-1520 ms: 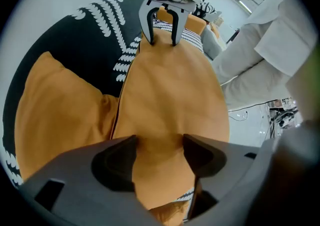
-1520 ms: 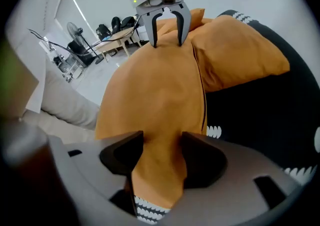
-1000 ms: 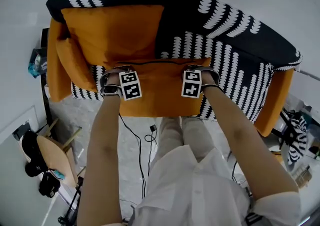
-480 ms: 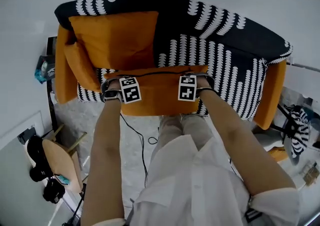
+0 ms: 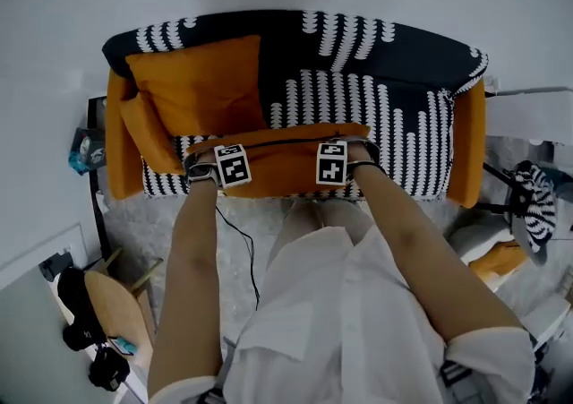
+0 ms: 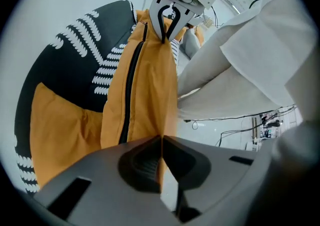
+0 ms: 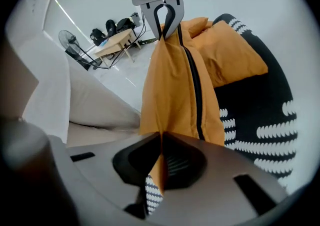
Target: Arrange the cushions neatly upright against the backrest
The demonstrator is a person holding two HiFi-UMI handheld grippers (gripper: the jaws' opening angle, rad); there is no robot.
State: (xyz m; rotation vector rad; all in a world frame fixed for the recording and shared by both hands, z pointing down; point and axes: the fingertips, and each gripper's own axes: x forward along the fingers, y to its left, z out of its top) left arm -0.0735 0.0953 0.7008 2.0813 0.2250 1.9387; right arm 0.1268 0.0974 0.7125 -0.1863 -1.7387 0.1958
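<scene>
Both hands are on it: the orange cushion [image 5: 279,153] hangs just in front of the sofa [image 5: 421,151], close to the centre of the head view and a touch toward 12 o'clock, stretched between two pinches. The left gripper [image 6: 161,140] has its jaws pressed together on a thin fold of the cover at one top corner. The right gripper [image 7: 161,137] nips the other corner, and its jaws have just been closing onto the cloth. The black zipper [image 6: 129,89] runs down the edge between them.

It looks light and soft. It sags and folds under its own weight, so it won't stand by stiffness alone and will want the backrest [image 5: 376,44] behind it. The holds are on cover fabric only, not on the filling, so I'd judge a quick swing could tug the cloth free. A hold along the seam at the corners is the sensible one, and steady.

At 10 o'clock a second orange cushion [image 5: 192,80] already leans upright, with a smaller orange pillow [image 5: 148,129] by the armrest. The bare patterned stretch toward 1 o'clock looks like the open spot.
</scene>
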